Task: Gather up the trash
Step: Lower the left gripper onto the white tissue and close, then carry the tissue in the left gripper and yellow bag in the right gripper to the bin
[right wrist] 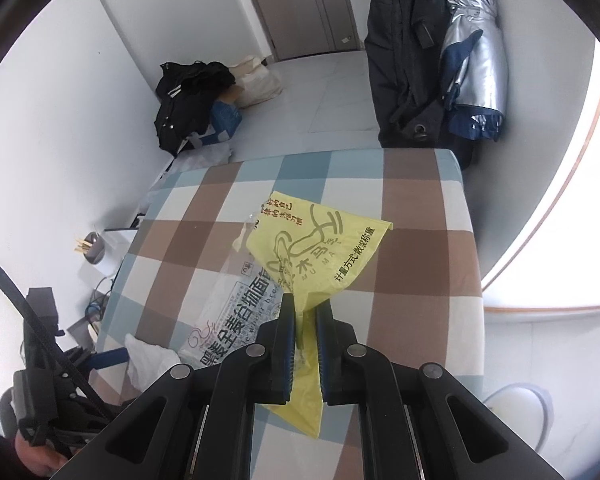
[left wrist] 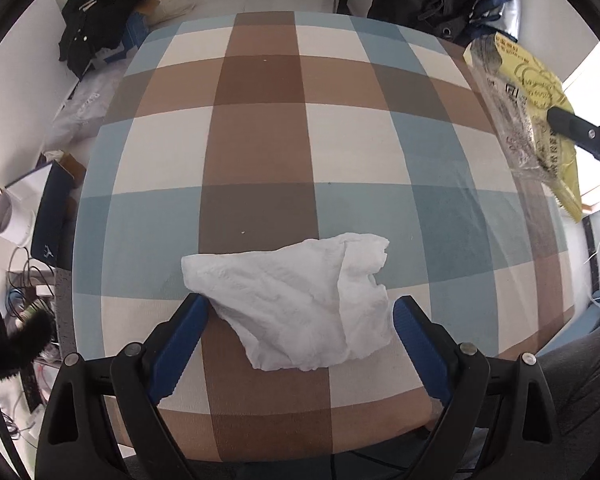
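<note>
Tissue on checkered tablecloth; black jacket on floor.

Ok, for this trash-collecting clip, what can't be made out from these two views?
- Left wrist view: the near edge of the tissue falls between the open left gripper fingers; contact with the checked tablecloth there is not readable.
- Left wrist view: the right gripper is cut off by the frame edge.
- Right wrist view: the yellow wrapper covers part of the clear bag.
- No trash bin shows in either view.

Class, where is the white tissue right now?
The tissue lies on the checked table near its front edge, between the open left gripper's fingers.
</note>
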Available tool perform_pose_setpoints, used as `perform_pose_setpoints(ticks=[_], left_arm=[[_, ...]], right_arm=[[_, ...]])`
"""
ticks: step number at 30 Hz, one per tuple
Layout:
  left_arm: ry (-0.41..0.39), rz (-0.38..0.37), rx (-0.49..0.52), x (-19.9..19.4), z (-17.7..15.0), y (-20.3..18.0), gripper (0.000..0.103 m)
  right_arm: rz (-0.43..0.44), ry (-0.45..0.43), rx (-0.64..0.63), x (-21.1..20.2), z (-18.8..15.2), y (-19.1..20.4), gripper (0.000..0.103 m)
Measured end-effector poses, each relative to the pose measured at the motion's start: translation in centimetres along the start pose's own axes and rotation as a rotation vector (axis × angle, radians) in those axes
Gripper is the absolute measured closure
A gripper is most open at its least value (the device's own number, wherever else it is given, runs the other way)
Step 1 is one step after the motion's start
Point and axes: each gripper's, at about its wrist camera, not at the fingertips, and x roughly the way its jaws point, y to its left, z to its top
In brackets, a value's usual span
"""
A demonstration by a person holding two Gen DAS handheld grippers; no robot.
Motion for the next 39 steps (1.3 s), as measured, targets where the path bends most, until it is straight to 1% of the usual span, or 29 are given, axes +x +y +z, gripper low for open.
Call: perform_pose_setpoints(ticks=[1, 4, 6, 7, 9, 10, 12, 13, 15, 17, 21, 26, 35, 39], left_arm=[[-0.002, 0.004, 0.006, 0.1, 0.0, -0.3, 0.012], [-0.004, 0.045, 0.032, -0.1, -0.5, -0.4, 0.014], [-0.017, 0.083, 0.051, -0.3, -0.7, -0.7, 0.028], [-0.024, 0.079, 0.055, -0.4, -0.9, -0.7, 0.032], [-0.034, 0.076, 0.055, -0.8, -1.1, -0.5, 0.050], [-0.040, 0.072, 0.059, -0.9, -1.1, -0.5, 0.054], [-0.051, 0.064, 0.068, -1.2, -1.2, -0.5, 0.074], [-0.052, 0.059, 0.072, -1.1, -1.3, -0.6, 0.077], [-0.051, 0.034, 0.076, -1.2, -1.3, -0.7, 0.093], [-0.048, 0.014, 0.061, -1.3, -1.3, -0.9, 0.095], [-0.059, 0.012, 0.034, -1.6, -1.1, -0.4, 0.096], [-0.107, 0.000, 0.026, -2.8, -1.1, -0.1, 0.096], [-0.169, -0.039, 0.001, -4.7, -1.2, 0.9, 0.096], [-0.196, -0.040, -0.013, -5.9, -1.0, 1.2, 0.097]], right_arm=[[0.001, -0.002, 0.001, -0.1, -0.1, -0.1, 0.094], [0.005, -0.007, 0.002, -0.4, -0.2, -0.2, 0.094], [0.008, -0.008, 0.002, -0.5, -0.2, -0.2, 0.094], [0.009, -0.009, 0.003, -0.6, -0.3, -0.3, 0.094], [0.011, -0.012, 0.003, -0.7, -0.4, -0.3, 0.094], [0.011, -0.013, 0.002, -0.7, -0.4, -0.3, 0.094], [0.012, -0.011, 0.002, -0.7, -0.5, -0.3, 0.094], [0.012, -0.011, 0.002, -0.8, -0.5, -0.3, 0.094], [0.015, -0.014, 0.003, -0.9, -0.5, -0.3, 0.094], [0.017, -0.016, 0.002, -0.9, -0.6, -0.2, 0.094], [0.021, -0.021, 0.016, -1.2, -0.8, -0.2, 0.094], [0.028, -0.032, 0.038, -2.1, -1.4, -0.2, 0.094], [0.041, -0.046, 0.027, -3.4, -2.7, 0.4, 0.094], [0.053, -0.061, 0.007, -4.3, -3.1, 0.9, 0.094]])
